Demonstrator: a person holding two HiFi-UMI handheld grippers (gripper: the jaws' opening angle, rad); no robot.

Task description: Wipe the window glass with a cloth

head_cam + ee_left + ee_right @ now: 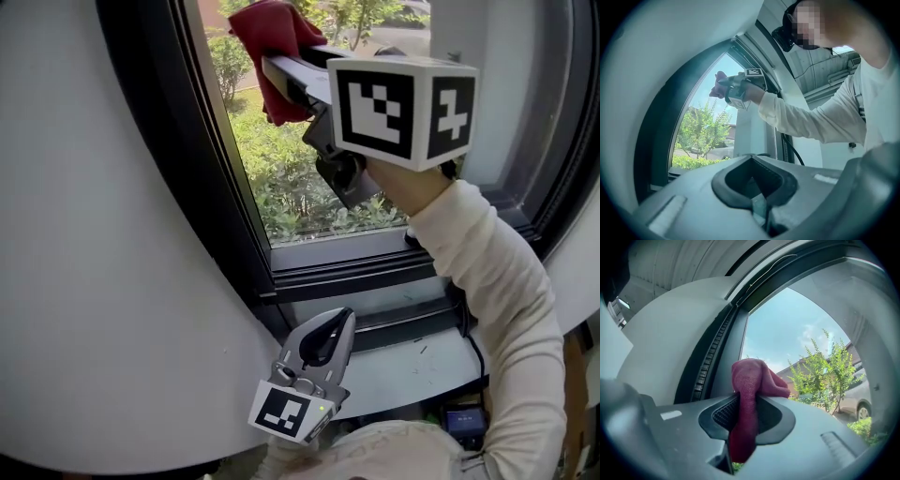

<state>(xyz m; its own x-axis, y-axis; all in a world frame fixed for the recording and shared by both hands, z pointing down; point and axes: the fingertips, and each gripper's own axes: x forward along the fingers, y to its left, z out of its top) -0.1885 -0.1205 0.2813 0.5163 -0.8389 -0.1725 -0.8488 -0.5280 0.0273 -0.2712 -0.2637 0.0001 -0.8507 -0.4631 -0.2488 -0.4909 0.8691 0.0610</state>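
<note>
Low beside the pale grey sill [412, 367], the left tongs [336, 323] are closed with nothing between them. Higher up, the right tongs [745, 414] pinch a crumpled dark-red fabric cloth [752, 378] against or just off the clear window glass [309, 178]; contact is unclear.

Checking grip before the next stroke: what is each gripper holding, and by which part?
Right gripper pinches the red cloth around its middle, a bunched end sticking past the tips. Left gripper is shut, holding nothing.

The grey left claw [334, 323] and right claw [274, 67] bear white, black-marked cubes [403, 108]; the sleeve [502, 281] is cream.
</note>
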